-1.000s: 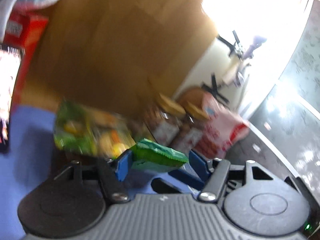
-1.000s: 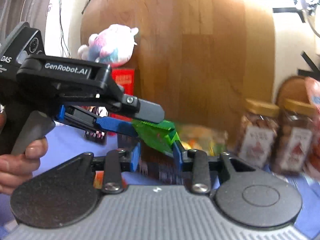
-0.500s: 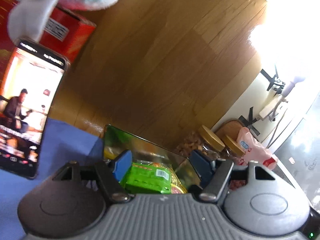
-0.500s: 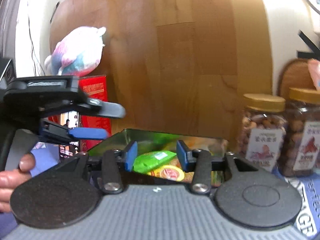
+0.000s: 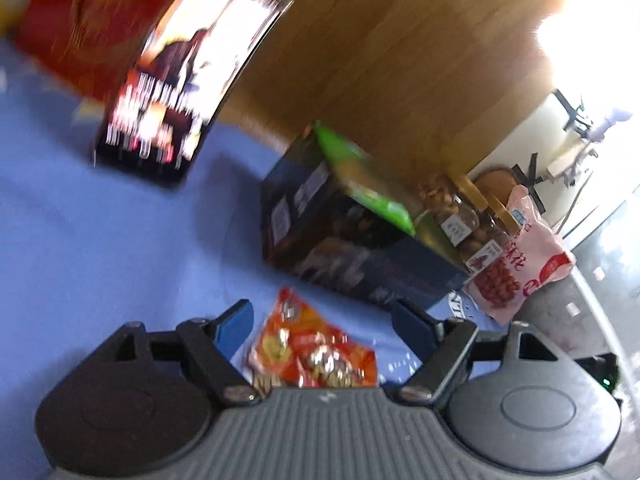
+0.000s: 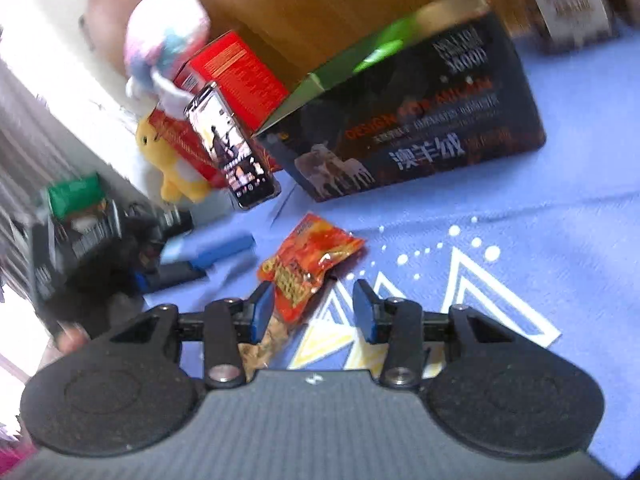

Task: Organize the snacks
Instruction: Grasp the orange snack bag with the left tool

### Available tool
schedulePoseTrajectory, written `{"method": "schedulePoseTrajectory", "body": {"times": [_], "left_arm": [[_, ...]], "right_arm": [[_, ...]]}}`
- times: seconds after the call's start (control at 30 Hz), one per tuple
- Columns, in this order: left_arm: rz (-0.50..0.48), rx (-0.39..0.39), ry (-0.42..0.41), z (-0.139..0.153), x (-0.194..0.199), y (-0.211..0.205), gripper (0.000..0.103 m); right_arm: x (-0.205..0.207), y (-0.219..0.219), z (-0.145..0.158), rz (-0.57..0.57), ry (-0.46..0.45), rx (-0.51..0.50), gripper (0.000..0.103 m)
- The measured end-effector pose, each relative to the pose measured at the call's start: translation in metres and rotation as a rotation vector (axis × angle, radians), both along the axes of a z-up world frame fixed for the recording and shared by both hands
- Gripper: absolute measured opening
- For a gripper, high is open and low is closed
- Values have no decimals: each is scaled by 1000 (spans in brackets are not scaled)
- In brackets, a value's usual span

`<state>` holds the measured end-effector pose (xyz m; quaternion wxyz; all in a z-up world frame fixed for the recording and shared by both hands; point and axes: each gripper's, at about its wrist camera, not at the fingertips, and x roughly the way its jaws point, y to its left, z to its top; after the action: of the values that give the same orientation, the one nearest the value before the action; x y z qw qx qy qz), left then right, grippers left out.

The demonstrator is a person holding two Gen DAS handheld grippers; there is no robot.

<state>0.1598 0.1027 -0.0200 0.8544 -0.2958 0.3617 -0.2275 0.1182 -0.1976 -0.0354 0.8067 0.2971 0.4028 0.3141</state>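
A dark open box (image 5: 352, 248) stands on the blue cloth with green snack packets (image 5: 360, 184) inside; it also shows in the right wrist view (image 6: 420, 120). An orange-red snack packet (image 5: 316, 352) lies flat on the cloth, also in the right wrist view (image 6: 308, 264). My left gripper (image 5: 320, 320) is open and empty, just above the packet. My right gripper (image 6: 314, 308) is open and empty, over the packet's near end. The left gripper (image 6: 208, 256) shows at the left of the right wrist view.
A phone (image 6: 232, 148) leans on a red box (image 6: 236, 76) with plush toys (image 6: 168, 40) behind. Two nut jars (image 5: 460, 220) and a pink snack bag (image 5: 520, 256) stand right of the dark box. A wooden board (image 5: 380, 60) backs the table.
The green packet left both grippers and now lies in the box. Both grippers pulled back and down from the box toward the orange packet on the cloth.
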Motion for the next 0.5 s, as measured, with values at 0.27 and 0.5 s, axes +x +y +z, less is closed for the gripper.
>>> {"method": "schedulePoseTrajectory", "body": {"times": [0.27,0.5], "left_arm": [[-27,2,-12,-6,-9,-26,77],[-56,-77,-59,22,-8,-36,72]], "right_arm": [[4,13,-3,-29,-15,-13,25],[3,-10,21,-86,-101,84,19]]}}
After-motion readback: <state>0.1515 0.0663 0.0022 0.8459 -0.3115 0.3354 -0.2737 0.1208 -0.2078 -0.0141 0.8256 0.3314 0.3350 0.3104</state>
